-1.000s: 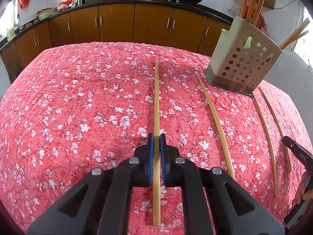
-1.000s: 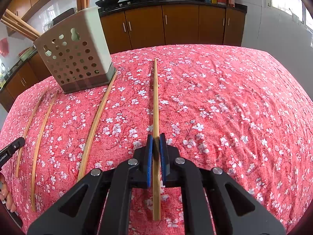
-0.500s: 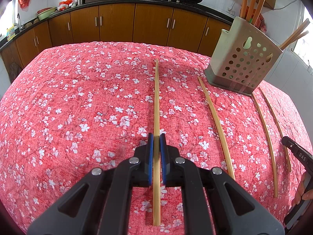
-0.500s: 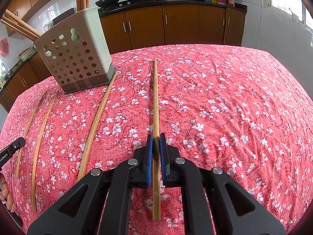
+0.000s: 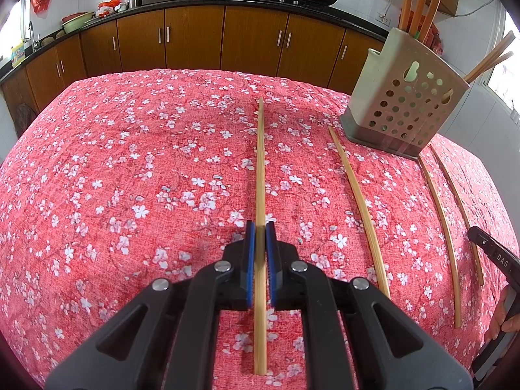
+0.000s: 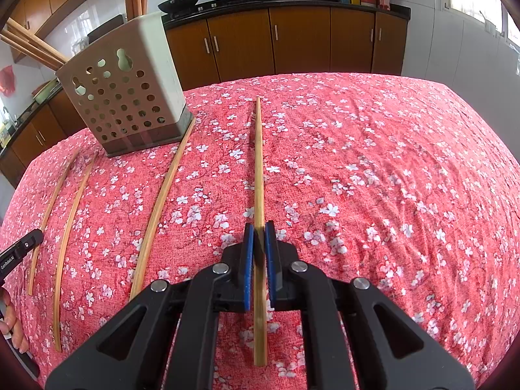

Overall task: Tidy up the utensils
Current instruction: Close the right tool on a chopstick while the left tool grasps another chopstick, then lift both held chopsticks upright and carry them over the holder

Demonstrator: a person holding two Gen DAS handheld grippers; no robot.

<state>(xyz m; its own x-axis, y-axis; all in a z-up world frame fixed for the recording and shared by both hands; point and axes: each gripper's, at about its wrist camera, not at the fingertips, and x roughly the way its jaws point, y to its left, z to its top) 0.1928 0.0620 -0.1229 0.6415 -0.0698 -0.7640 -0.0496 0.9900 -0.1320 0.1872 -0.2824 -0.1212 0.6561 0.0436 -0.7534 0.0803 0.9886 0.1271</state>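
Nothing's moved since prior frames. L gripper & R gripper each clamp a chopstick, frame centre, over the floral cloth. Grasp done, I reckon; next: lift, tip-down into holder, upper right.

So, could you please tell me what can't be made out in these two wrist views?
- Left wrist view: the right gripper is cut off by the picture's edge; its jaws are out of frame.
- Right wrist view: the left gripper is likewise cropped at the edge.
- Both views: the utensil holder hides the lower ends of the chopsticks inside; their tops leave the frame.
- Each held chopstick is blurred between the blue pads.
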